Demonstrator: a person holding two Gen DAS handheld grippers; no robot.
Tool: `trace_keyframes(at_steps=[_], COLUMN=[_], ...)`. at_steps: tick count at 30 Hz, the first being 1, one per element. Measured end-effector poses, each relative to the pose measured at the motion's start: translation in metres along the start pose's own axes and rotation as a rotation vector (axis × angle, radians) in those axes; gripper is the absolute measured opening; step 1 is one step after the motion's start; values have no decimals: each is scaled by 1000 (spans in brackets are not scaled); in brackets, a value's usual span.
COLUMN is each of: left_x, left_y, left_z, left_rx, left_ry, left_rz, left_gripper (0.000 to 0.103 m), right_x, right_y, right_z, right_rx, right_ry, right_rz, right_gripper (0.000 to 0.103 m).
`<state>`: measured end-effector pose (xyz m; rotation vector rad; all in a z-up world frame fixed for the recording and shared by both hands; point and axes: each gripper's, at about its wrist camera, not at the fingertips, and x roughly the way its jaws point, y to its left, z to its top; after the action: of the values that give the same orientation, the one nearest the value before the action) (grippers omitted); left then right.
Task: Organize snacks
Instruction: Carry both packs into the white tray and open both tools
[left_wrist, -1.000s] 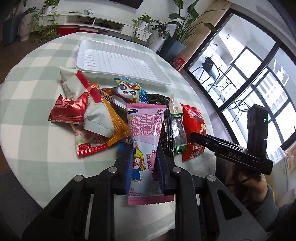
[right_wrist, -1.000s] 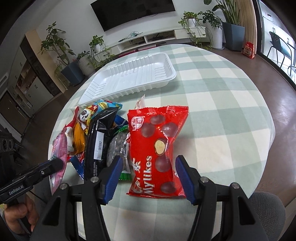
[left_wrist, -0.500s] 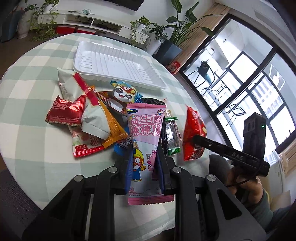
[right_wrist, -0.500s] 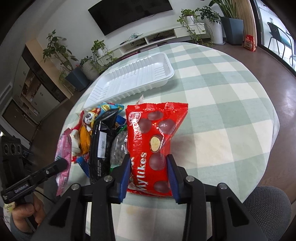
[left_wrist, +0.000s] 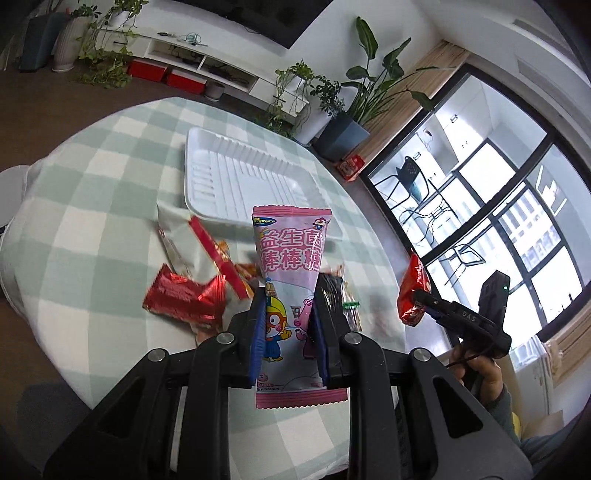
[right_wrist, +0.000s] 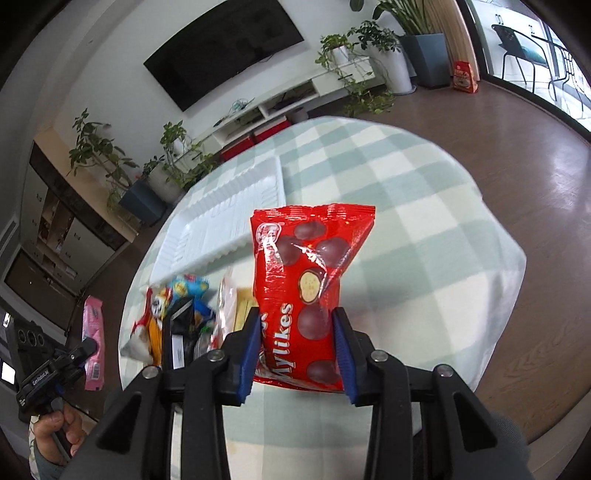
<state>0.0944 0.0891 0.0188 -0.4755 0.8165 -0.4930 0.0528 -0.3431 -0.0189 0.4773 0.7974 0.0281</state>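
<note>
Table (left_wrist: 92, 229): round, green-and-white checked cloth, seen in both wrist views.
Tray (left_wrist: 243, 181): white ribbed plastic, on the far part of the table, nothing in it; also in the right wrist view (right_wrist: 225, 218).
Pile (left_wrist: 195, 280): loose snack packets on the cloth just in front of the tray, blurred. Shiny red packet (left_wrist: 184, 295) at the left edge, grey-and-red packet (left_wrist: 184, 236) behind it, black packet (left_wrist: 330, 291) just right of the left gripper.
Left gripper (left_wrist: 288, 325): blue-padded fingers pressed against both long edges of the pink candy bag (left_wrist: 291, 280). Bag upright, held above the pile, its top edge overlapping the tray's near rim in view.
Pink bag, other angle: visible edge-on at the far left of the right wrist view (right_wrist: 92, 343), off to the side of the table.
Right gripper (right_wrist: 297, 347): fingers pinching the lower half of the red chocolate bag (right_wrist: 306, 273), "Mylikes" print between them. Bag upright, creased at its right side, raised above the cloth, just right of the tray's near corner in view.
Red bag, other angle: seen at the right of the left wrist view (left_wrist: 412, 295), past the table edge, at the tip of the right gripper (left_wrist: 424, 306).
Separation: the two bags are well apart, pile between them.
Background: TV (right_wrist: 221, 55) on the wall, potted plants (left_wrist: 347, 110), big windows (left_wrist: 498, 206).
</note>
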Motion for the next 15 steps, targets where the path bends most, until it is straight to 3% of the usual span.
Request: trace_keyframes(at_steps=[5, 10, 15], left_x=[-6, 11, 58], left_y=[6, 10, 8], left_z=[57, 120, 169], left_rx=[43, 85, 146], left_ry=[-46, -60, -29], left_rz=[29, 63, 87], left_gripper=[20, 20, 21], right_x=[3, 18, 67], right_y=[-3, 15, 65], right_z=[47, 103, 138], right_rx=[20, 1, -125], right_ry=[-54, -122, -59], right_rz=[25, 46, 91], right_gripper=[40, 40, 40])
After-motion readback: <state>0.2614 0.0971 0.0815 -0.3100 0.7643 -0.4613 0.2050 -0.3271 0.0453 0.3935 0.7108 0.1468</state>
